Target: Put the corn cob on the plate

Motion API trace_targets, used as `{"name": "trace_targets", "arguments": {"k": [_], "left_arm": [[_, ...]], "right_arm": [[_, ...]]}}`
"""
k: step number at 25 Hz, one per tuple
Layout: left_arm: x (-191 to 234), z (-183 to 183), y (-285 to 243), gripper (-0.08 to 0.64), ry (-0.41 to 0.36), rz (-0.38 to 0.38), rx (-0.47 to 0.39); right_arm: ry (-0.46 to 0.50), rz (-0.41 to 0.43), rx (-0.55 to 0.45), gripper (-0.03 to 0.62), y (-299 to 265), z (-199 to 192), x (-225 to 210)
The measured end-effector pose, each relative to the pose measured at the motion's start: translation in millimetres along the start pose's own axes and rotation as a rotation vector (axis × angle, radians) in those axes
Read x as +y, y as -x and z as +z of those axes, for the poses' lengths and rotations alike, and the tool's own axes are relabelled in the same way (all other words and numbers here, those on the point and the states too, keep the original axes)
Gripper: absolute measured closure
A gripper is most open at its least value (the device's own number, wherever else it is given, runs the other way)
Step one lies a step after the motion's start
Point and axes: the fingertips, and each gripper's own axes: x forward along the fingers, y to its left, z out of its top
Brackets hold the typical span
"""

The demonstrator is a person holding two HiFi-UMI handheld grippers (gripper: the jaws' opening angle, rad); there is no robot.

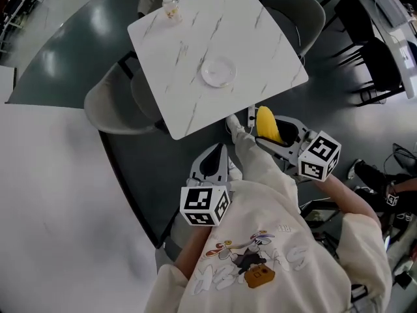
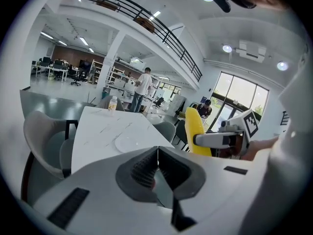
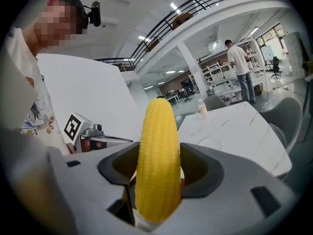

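A yellow corn cob [image 1: 266,124] [image 3: 157,160] stands upright between the jaws of my right gripper [image 1: 264,135], which is shut on it, just off the near edge of the white marble table [image 1: 195,31]. The left gripper view shows the same corn cob [image 2: 197,130] held out to the right. A clear round plate [image 1: 218,71] [image 2: 128,142] lies on the table toward its near right side. My left gripper [image 1: 218,160] [image 2: 157,168] is shut with nothing between its jaws, held low in front of the person's body, short of the table.
A small bottle [image 1: 170,6] [image 3: 200,108] stands at the table's far corner. Grey chairs [image 1: 120,106] [image 1: 296,12] sit at the table's left and right. Black chairs [image 1: 371,57] and cables lie at the right. A person [image 2: 143,87] stands far off by shelves.
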Motion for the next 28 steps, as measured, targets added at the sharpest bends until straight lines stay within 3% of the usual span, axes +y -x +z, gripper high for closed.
{"name": "trace_targets", "arguments": {"k": [6, 11, 28], "left_arm": [[18, 25, -36, 0.549, 0.016, 0.003, 0.015], [29, 45, -64, 0.549, 0.013, 0.004, 0.037], [86, 47, -148, 0.549, 0.015, 0.070, 0.127]], "right_arm": [[0.068, -0.003, 0.047, 0.347, -24, 15, -30], [0.065, 0.001, 0.072, 0.346, -46, 33, -56], [0.034, 0.007, 0.103, 0.346, -126, 48, -144]]}}
